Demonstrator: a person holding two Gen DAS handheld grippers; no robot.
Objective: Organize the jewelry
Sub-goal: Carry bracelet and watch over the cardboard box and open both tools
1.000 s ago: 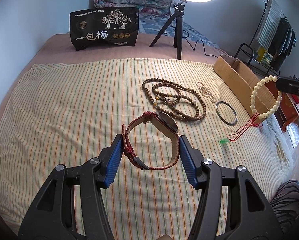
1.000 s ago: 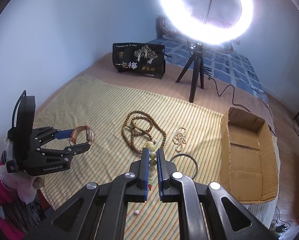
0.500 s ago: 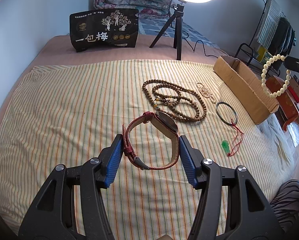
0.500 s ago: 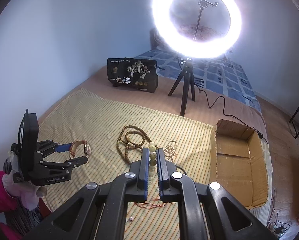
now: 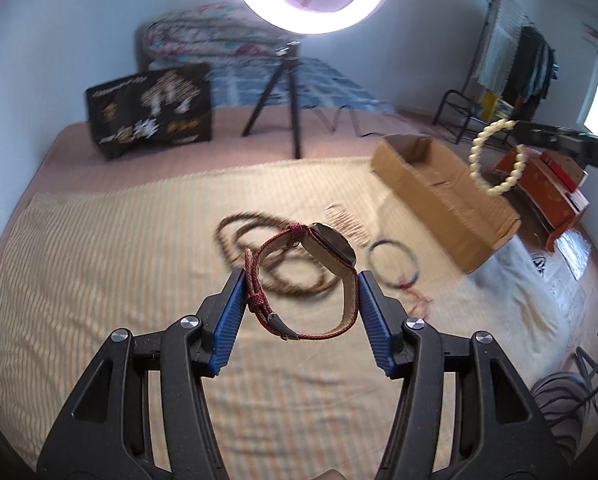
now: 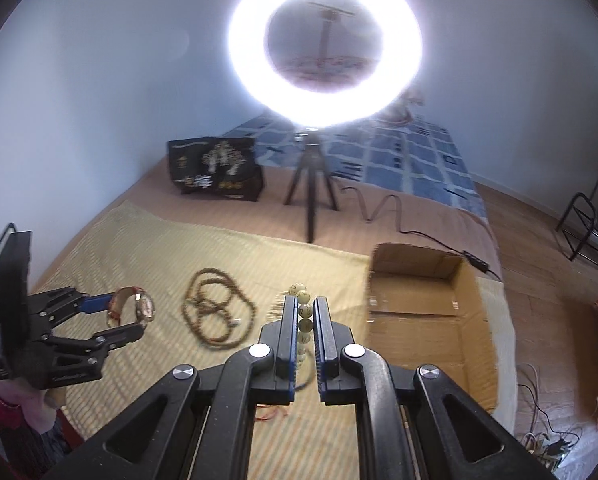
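Observation:
My left gripper (image 5: pixel 301 284) is shut on a watch with a red woven strap (image 5: pixel 299 276) and holds it in the air above the striped cloth; it also shows in the right wrist view (image 6: pixel 117 316). My right gripper (image 6: pixel 304 308) is shut on a cream bead bracelet (image 6: pixel 303 312), which hangs in the air near the open cardboard box (image 5: pixel 443 196) in the left wrist view (image 5: pixel 495 156). On the cloth lie a long brown bead necklace (image 6: pixel 215 316), a small pale bead bracelet (image 5: pixel 345 220) and a dark bangle (image 5: pixel 393 258) with a red cord.
A ring light on a tripod (image 6: pixel 311 184) stands behind the cloth, with a black printed bag (image 6: pixel 215 168) to its left. The cardboard box (image 6: pixel 419 312) sits at the right edge of the bed. A red box (image 5: pixel 547 192) and a clothes rack (image 5: pixel 511 64) stand beyond.
Both grippers have risen and tilted up, and the view is blurred by motion. The cream bracelet has moved higher and toward the box. The red cord and green pendant stayed on the cloth.

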